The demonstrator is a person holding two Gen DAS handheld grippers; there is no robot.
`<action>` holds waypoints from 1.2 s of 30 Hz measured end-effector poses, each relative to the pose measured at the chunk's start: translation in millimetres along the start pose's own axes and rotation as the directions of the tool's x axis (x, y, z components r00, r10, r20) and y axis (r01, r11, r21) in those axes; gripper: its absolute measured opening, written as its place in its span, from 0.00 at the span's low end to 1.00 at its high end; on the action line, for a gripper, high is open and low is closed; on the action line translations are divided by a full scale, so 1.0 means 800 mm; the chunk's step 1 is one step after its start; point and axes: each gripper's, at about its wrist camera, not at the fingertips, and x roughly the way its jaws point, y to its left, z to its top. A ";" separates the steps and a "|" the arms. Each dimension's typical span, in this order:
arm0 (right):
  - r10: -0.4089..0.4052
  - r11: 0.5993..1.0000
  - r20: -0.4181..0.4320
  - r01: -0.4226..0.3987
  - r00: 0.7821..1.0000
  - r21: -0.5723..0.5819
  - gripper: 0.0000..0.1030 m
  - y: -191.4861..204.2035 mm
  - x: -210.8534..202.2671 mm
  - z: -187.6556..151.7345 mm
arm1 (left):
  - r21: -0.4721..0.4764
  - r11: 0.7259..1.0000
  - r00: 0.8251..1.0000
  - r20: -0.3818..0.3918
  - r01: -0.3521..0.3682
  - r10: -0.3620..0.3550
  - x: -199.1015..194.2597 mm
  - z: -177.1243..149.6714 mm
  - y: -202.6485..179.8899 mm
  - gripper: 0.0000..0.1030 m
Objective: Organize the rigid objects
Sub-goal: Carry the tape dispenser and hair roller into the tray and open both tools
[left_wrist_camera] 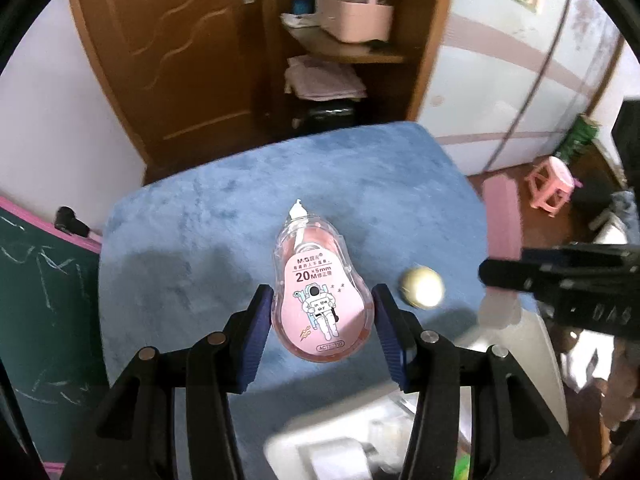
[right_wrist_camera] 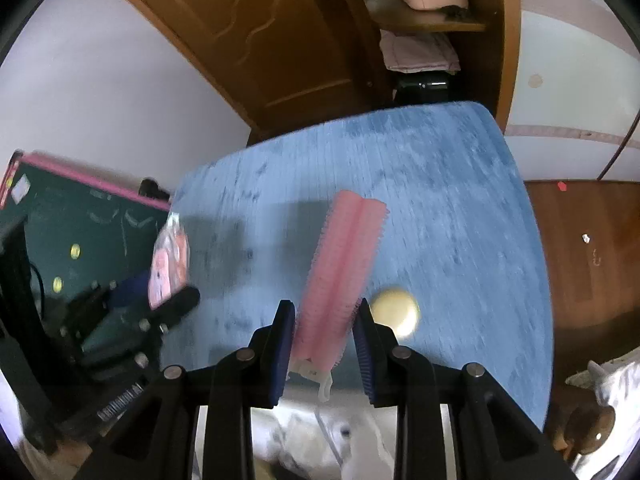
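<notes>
Correction tape [left_wrist_camera: 320, 292]: clear glossy plastic shell with a smooth pink paper label, held in my left jaws.
Hair roller [right_wrist_camera: 340, 276]: pink plastic, bristly and rough — matt.
Counter [left_wrist_camera: 208, 208]: blue plush cloth, soft nap.
Round cap [left_wrist_camera: 422, 286]: pale gold, shiny — material unclear.
Door [left_wrist_camera: 168, 40]: brown wood, semi-gloss.

correction tape [left_wrist_camera: 318, 300] label "M&G", "20M ×5mm", "in the sky"

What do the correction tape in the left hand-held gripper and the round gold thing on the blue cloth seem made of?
Correction tape: clear glossy hard plastic; the inner reel shows through, with a pink printed label. Gold thing: looks like shiny metal or metallic-coated plastic from its bright glare; too blurred to tell.
</notes>
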 end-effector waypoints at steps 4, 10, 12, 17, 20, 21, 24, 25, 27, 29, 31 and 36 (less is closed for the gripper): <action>-0.022 0.999 -0.029 0.021 0.999 -0.027 0.29 -0.004 -0.013 -0.052 | 0.022 0.999 0.999 -0.017 0.031 -0.030 -0.013 -0.026 -0.018 0.52; -0.059 0.998 -0.145 0.053 0.988 -0.039 0.29 -0.017 0.009 -0.119 | 0.055 0.995 0.991 -0.115 0.079 -0.072 -0.001 -0.083 -0.044 0.52; -0.092 0.995 -0.178 0.084 0.980 -0.054 0.29 -0.021 0.018 -0.134 | 0.094 0.993 0.986 -0.157 0.072 -0.057 0.012 -0.105 -0.054 0.52; -0.158 0.986 -0.265 0.140 0.951 -0.086 0.30 -0.033 0.047 -0.164 | 0.133 0.989 0.970 -0.239 0.066 -0.032 0.041 -0.152 -0.066 0.52; -0.191 0.980 -0.287 0.164 0.939 -0.114 0.32 -0.033 0.055 -0.171 | 0.129 0.990 0.963 -0.267 0.064 -0.028 0.052 -0.167 -0.067 0.53; -0.207 0.976 -0.287 0.177 0.935 -0.127 0.33 -0.032 0.057 -0.172 | 0.128 0.990 0.962 -0.272 0.056 -0.020 0.054 -0.168 -0.066 0.53; -0.211 0.975 -0.292 0.178 0.933 -0.136 0.53 -0.030 0.056 -0.172 | 0.096 0.992 0.955 -0.292 0.084 -0.053 0.056 -0.169 -0.063 0.61; -0.203 0.976 -0.285 0.171 0.937 -0.132 0.63 -0.030 0.052 -0.172 | 0.087 0.992 0.953 -0.297 0.087 -0.058 0.055 -0.171 -0.062 0.71; -0.187 0.979 -0.268 0.157 0.945 -0.129 0.66 -0.028 0.045 -0.172 | 0.068 0.994 0.954 -0.293 0.090 -0.066 0.052 -0.172 -0.058 0.77; -0.172 0.982 -0.261 0.142 0.950 -0.128 0.66 -0.030 0.039 -0.172 | 0.049 0.994 0.951 -0.298 0.097 -0.078 0.051 -0.173 -0.055 0.77; -0.158 0.984 -0.252 0.130 0.955 -0.121 0.66 -0.033 0.033 -0.170 | 0.026 0.995 0.951 -0.298 0.092 -0.080 0.049 -0.174 -0.050 0.77; -0.137 0.988 -0.233 0.118 0.963 -0.095 0.66 -0.039 0.026 -0.154 | -0.022 0.996 0.956 -0.280 0.081 -0.084 0.043 -0.176 -0.035 0.77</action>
